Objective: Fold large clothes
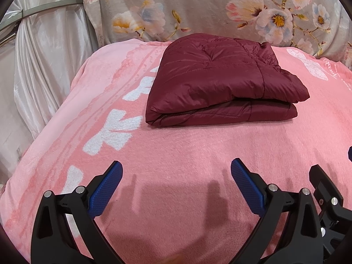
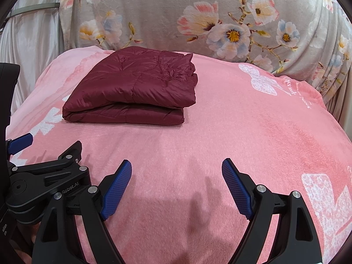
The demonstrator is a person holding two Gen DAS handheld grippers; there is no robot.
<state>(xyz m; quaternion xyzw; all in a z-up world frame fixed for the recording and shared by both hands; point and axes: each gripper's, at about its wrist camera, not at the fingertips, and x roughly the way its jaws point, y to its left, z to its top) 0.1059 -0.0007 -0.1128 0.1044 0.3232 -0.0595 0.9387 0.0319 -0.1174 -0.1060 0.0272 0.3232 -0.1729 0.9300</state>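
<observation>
A dark red quilted jacket [image 1: 220, 79] lies folded into a thick rectangle on the pink blanket [image 1: 176, 149]. It also shows in the right wrist view [image 2: 136, 90], left of centre. My left gripper [image 1: 176, 167] is open and empty, held above the blanket well short of the jacket's near edge. My right gripper [image 2: 176, 165] is open and empty too, on the near side of the jacket and to its right. The left gripper's body shows at the left edge of the right wrist view [image 2: 44, 176].
A grey floral cloth [image 1: 209, 6] rises behind the blanket. Pale satin fabric [image 1: 44, 55] hangs at the left. The pink blanket drops off at its left and right edges.
</observation>
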